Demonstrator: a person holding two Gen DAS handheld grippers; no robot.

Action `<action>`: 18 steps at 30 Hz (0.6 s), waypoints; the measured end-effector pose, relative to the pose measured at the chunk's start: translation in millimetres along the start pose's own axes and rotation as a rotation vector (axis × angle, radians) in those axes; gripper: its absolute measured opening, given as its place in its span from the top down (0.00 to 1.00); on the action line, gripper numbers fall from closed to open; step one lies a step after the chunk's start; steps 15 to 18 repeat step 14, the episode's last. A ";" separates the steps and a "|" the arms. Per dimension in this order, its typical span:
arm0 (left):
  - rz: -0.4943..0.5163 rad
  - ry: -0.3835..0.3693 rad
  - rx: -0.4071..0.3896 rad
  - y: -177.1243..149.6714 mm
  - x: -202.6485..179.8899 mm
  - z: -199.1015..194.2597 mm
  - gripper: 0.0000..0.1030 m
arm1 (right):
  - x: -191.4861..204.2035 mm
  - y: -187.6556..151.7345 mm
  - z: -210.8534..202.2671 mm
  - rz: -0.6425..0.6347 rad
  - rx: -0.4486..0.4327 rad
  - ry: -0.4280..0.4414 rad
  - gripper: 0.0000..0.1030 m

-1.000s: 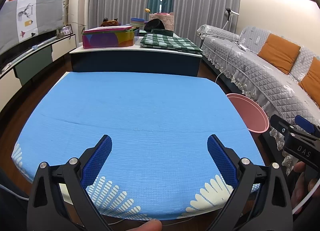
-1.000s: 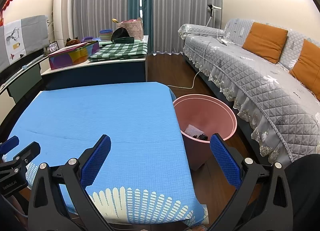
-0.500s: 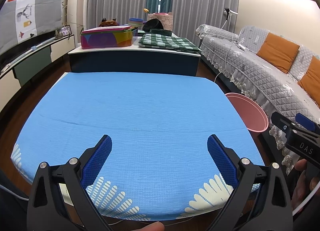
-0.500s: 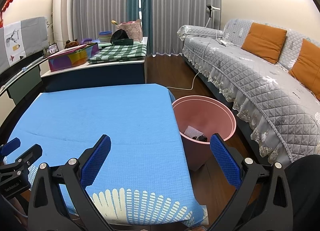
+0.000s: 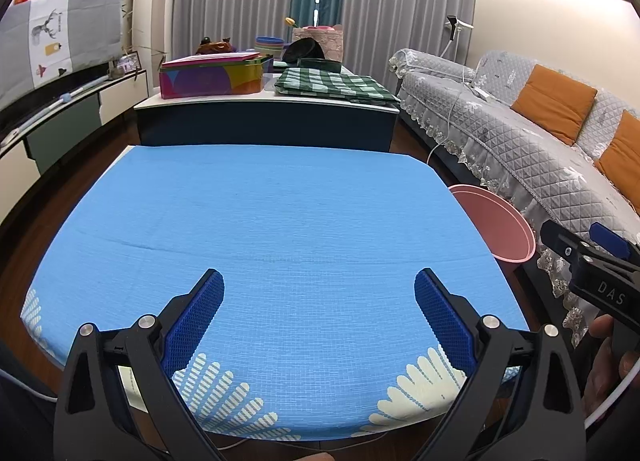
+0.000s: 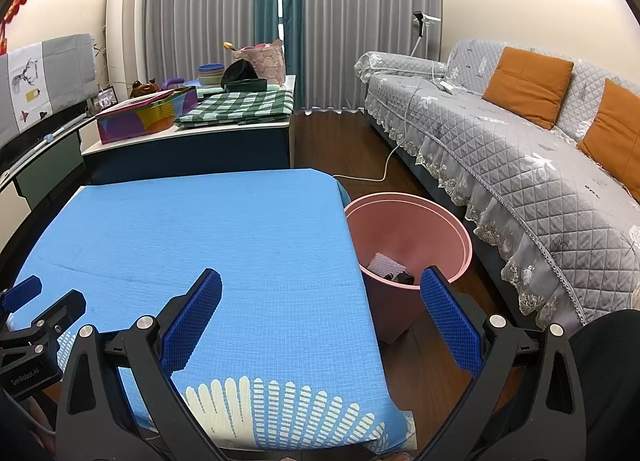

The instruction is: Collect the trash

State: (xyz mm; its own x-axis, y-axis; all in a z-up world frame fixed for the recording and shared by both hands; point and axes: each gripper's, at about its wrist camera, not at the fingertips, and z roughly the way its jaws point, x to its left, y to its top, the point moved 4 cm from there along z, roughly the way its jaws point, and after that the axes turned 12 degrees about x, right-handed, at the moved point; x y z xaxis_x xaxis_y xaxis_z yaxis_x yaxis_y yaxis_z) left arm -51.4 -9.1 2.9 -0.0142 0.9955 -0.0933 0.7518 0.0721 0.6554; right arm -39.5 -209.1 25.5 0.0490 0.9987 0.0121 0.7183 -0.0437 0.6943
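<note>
A pink trash bin (image 6: 408, 221) stands on the floor at the right edge of the table with the blue cloth (image 6: 200, 237). Inside it lie a white piece of trash (image 6: 383, 262) and a dark piece (image 6: 398, 278). The bin's rim also shows in the left wrist view (image 5: 496, 221). My left gripper (image 5: 319, 317) is open and empty over the near part of the blue cloth (image 5: 280, 229). My right gripper (image 6: 320, 317) is open and empty over the table's near right corner, next to the bin. No trash shows on the cloth.
A grey quilted sofa (image 6: 520, 165) with orange cushions runs along the right. A low cabinet (image 5: 264, 121) behind the table carries a colourful box (image 5: 212, 75), a green checked cloth and bowls. A white cable (image 6: 384, 169) lies on the wooden floor.
Both grippers have pulled back and risen slightly, so the table and bin sit a little farther off. Both stay open and empty.
</note>
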 end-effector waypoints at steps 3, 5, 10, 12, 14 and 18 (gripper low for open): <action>-0.001 0.002 0.000 0.1 -0.5 0.9 0.10 | 0.0 -0.1 0.1 -0.001 0.000 0.000 0.05; 0.000 0.003 0.003 -0.1 0.0 0.9 0.10 | 0.1 -0.1 0.2 -0.001 0.001 0.000 0.05; -0.006 0.012 0.004 0.4 3.1 0.5 0.10 | 0.2 0.2 0.2 -0.001 0.002 -0.001 0.05; -0.007 0.014 0.006 0.4 3.8 0.7 0.10 | 0.2 0.2 0.0 -0.001 0.002 -0.001 0.05; -0.007 0.014 0.007 0.6 4.1 1.1 0.10 | 0.2 0.3 0.1 -0.001 0.002 -0.001 0.05; -0.007 0.014 0.007 0.6 4.1 1.1 0.10 | 0.2 0.3 0.1 -0.001 0.002 -0.001 0.05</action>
